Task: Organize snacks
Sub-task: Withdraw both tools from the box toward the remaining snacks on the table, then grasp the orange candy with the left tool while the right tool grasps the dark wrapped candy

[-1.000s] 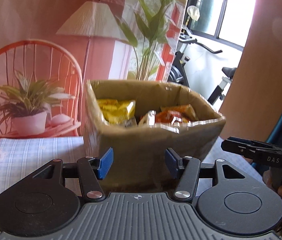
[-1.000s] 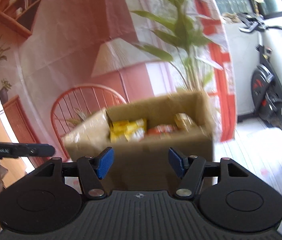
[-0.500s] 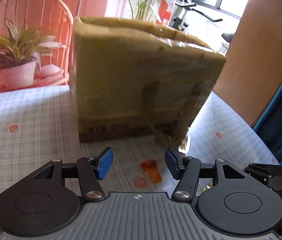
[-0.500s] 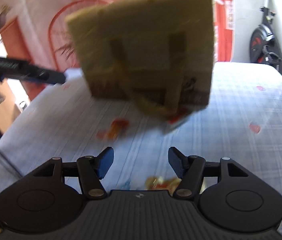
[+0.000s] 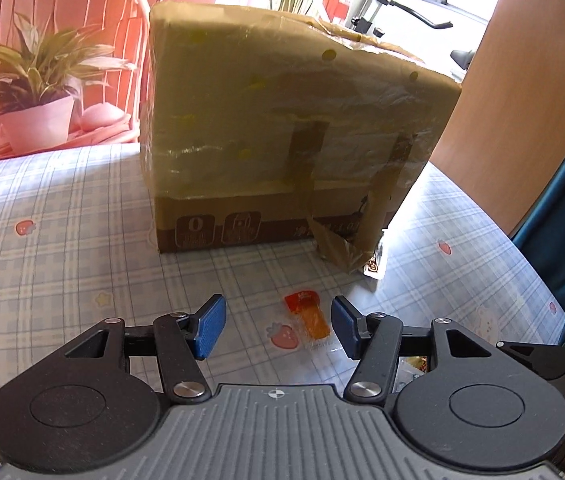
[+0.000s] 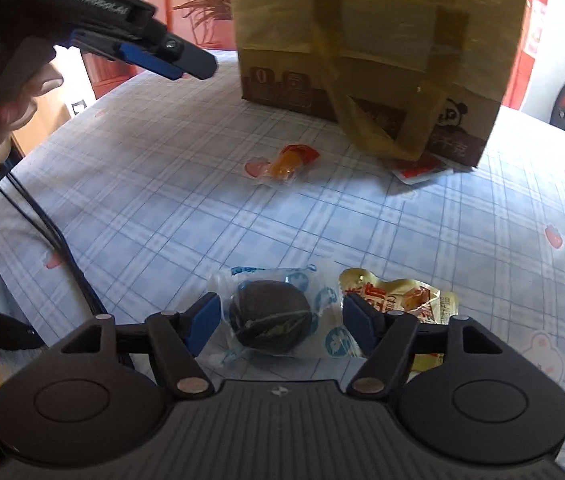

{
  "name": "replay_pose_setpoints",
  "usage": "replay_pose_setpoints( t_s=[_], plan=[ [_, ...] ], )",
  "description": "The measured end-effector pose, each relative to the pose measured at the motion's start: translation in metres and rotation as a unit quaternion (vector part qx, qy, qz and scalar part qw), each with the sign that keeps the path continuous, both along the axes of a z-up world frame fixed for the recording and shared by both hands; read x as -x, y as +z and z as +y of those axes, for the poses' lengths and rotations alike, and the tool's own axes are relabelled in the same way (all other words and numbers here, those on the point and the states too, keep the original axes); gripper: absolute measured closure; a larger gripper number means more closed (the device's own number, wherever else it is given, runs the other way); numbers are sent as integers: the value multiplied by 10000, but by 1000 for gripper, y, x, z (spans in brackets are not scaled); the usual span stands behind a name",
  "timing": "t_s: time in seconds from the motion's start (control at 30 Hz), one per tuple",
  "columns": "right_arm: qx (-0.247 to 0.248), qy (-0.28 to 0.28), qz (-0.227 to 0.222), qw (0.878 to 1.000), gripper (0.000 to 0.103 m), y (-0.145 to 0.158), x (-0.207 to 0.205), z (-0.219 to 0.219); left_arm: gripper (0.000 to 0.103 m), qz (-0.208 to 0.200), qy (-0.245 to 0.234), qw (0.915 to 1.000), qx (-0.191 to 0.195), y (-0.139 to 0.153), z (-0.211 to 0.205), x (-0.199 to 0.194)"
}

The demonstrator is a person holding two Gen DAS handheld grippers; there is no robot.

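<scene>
A taped cardboard box (image 5: pixel 282 120) stands on the checked tablecloth (image 5: pixel 62 240); its inside is hidden from here. My left gripper (image 5: pixel 278 326) hangs open above a small orange snack packet (image 5: pixel 306 312), which lies on the cloth in line with the gap between its fingers. My right gripper (image 6: pixel 280 324) has its jaws opening. A dark round snack in a clear blue-printed wrapper (image 6: pixel 270 322) lies between them, and the pads are not pressing on it. A golden packet (image 6: pixel 402 300) lies just right of the right finger. The orange snack packet (image 6: pixel 286 162) lies nearer the cardboard box (image 6: pixel 382 40).
A red-and-white packet (image 6: pixel 418 170) is tucked under the box's loose tape flap. A hand holds the left gripper (image 6: pixel 154 56) at the upper left, with cables trailing off the table edge. A potted plant (image 5: pixel 34 112) and an orange chair stand behind the table.
Both grippers have dropped and tilted down, from looking into the box's open top to hovering low over the cloth. The right jaws have widened around the dark snack.
</scene>
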State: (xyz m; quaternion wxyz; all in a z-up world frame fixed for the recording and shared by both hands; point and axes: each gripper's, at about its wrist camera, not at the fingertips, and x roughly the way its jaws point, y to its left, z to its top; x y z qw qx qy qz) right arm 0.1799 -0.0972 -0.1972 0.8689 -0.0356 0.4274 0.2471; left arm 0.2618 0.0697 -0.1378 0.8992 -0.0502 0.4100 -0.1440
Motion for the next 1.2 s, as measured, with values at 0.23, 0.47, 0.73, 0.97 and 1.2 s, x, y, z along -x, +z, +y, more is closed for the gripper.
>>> replay_pose_setpoints(
  t_s=[0.23, 0.47, 0.73, 0.97, 1.2],
  plan=[
    [42, 76, -126, 9999, 38, -6, -9, 7, 42, 60, 8, 10000, 4, -4, -1, 2],
    [-52, 54, -306, 9995, 51, -4, -39, 10, 42, 103, 144, 9998, 3, -8, 1, -1],
    [-242, -758, -339, 9963, 52, -9, -69, -19, 42, 220, 229, 9995, 58, -18, -7, -8],
    [-348, -1234, -287, 9913, 52, -15, -68, -49, 42, 272, 157, 9995, 87, -39, -38, -26],
    [-455, -1346, -304, 9894, 51, -15, -59, -56, 42, 399, 118, 9989, -216, -67, -66, -38]
  ],
)
